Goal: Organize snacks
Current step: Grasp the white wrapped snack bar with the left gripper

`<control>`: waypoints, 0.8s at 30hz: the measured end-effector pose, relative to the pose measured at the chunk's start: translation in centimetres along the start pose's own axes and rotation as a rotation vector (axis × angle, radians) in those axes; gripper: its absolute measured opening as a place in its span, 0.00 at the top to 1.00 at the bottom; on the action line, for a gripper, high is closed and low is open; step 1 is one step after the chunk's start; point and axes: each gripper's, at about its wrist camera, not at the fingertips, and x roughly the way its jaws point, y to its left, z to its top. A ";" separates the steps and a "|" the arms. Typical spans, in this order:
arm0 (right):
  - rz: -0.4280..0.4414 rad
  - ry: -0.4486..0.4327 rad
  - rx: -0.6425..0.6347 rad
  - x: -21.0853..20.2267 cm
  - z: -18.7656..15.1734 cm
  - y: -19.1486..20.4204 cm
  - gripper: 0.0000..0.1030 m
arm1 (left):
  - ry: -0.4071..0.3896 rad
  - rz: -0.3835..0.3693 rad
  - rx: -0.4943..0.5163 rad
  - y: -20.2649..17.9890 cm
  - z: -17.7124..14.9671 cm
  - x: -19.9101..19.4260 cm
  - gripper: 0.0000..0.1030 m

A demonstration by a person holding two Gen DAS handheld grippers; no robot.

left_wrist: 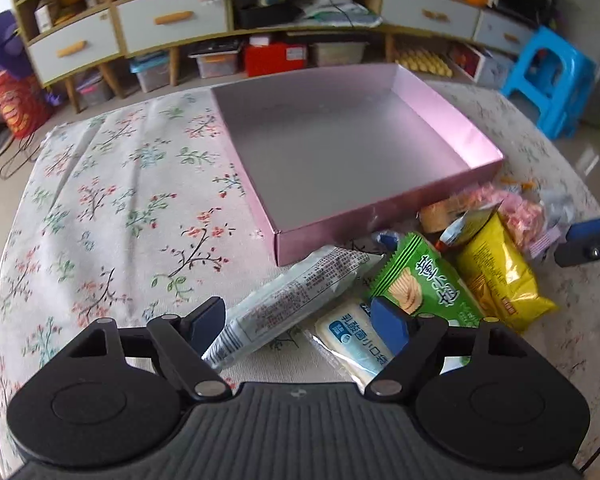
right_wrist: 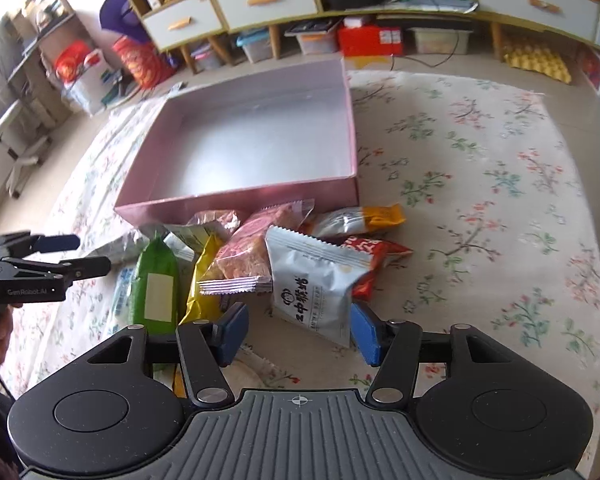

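Before the pink box (right_wrist: 236,204), both claws spread: left claw (left_wrist: 300,324) over snack packets (left_wrist: 420,292), right claw (right_wrist: 298,330) around a grey packet (right_wrist: 316,280).

The box (right_wrist: 236,200) is pink outside with a silvery-grey floor. In front of the box lie a green packet (left_wrist: 424,284), a yellow packet (left_wrist: 500,276) and a grey-white packet (right_wrist: 312,280). Under the box, the cloth (left_wrist: 120,208) is cream with red and green flowers.

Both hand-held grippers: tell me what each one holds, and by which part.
Nothing is held. The left hand-held gripper and right hand-held gripper are both open above the snack packets, with the pink box empty.
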 end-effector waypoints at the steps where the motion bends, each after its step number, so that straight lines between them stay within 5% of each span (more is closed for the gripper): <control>1: -0.003 -0.004 -0.001 0.5 0.2 0.0 0.47 | 0.007 0.002 0.015 -0.3 0.4 0.7 0.25; 6: -0.026 -0.012 -0.018 2.2 0.7 0.5 0.56 | 0.026 0.002 0.055 -2.0 2.0 4.1 0.27; 8: -0.012 -0.030 -0.023 2.0 0.8 0.6 0.57 | 0.016 -0.021 0.024 -2.1 3.0 4.7 0.44; 17: -0.002 -0.072 0.006 -0.1 1.0 0.7 0.58 | 0.002 -0.058 -0.019 -4.3 7.7 6.4 0.73; 24: 0.004 -0.126 0.050 -2.1 0.8 -0.4 0.58 | -0.017 -0.091 -0.069 -6.7 13.0 8.8 0.76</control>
